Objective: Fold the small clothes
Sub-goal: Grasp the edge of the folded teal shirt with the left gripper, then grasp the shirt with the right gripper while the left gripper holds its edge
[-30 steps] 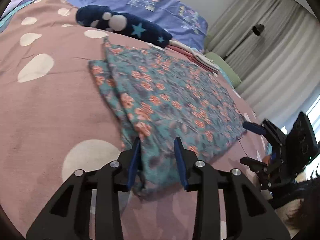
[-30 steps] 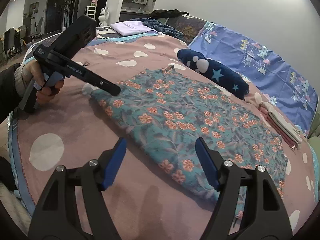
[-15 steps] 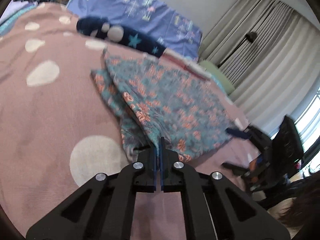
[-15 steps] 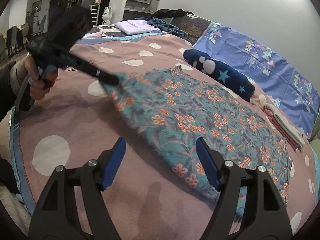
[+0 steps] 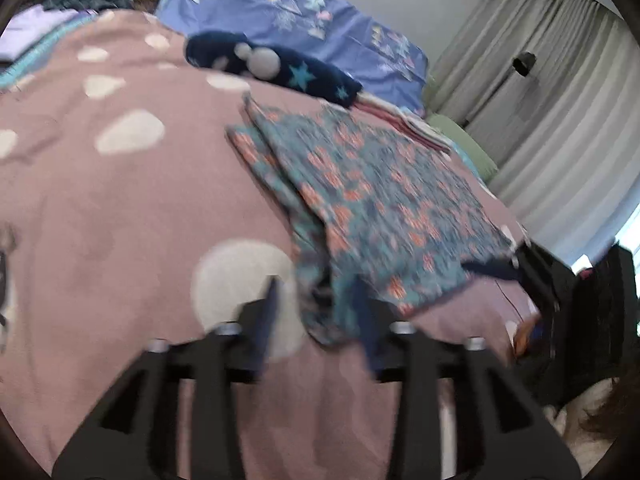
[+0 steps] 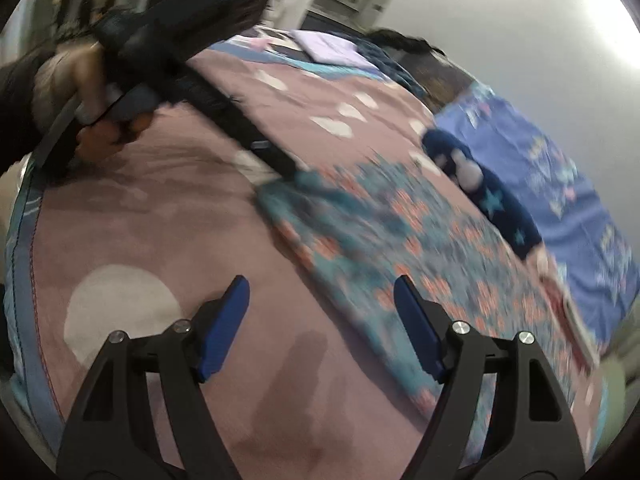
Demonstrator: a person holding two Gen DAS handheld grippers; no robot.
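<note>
Pink bedspread point(image 5: 100, 216) with pale spots fills both views, and on it lies the floral cloth point(image 5: 384, 200), teal with orange flowers, spread flat with one side edge doubled over into a narrow strip. Left gripper point(image 5: 316, 312) sits low at the cloth's near corner, its jaws opening right now; that corner lies between the blue pads, and the blur hides whether they touch it, though they look clear of it. Right gripper point(image 6: 320, 316) hangs over bare spread just beside the cloth's near edge, jaws wide apart, nothing between them. From the right wrist view the left tool reaches in from the upper left, a hand point(image 6: 88, 92) wrapped round its handle, its tip down at the cloth's far corner. Beyond the cloth, a dark navy plush point(image 5: 276, 68) with stars and pale dots lies along the spread, close to the cloth's top edge. Behind that, a blue pillow point(image 5: 304, 28) leans at the wall. A small folded pile point(image 5: 404, 124), pink and white, sits just beside the cloth's far corner, with a green cushion point(image 5: 460, 140) next to it. Grey curtains point(image 5: 540, 100) hang to the right. Both views are smeared with motion.
</note>
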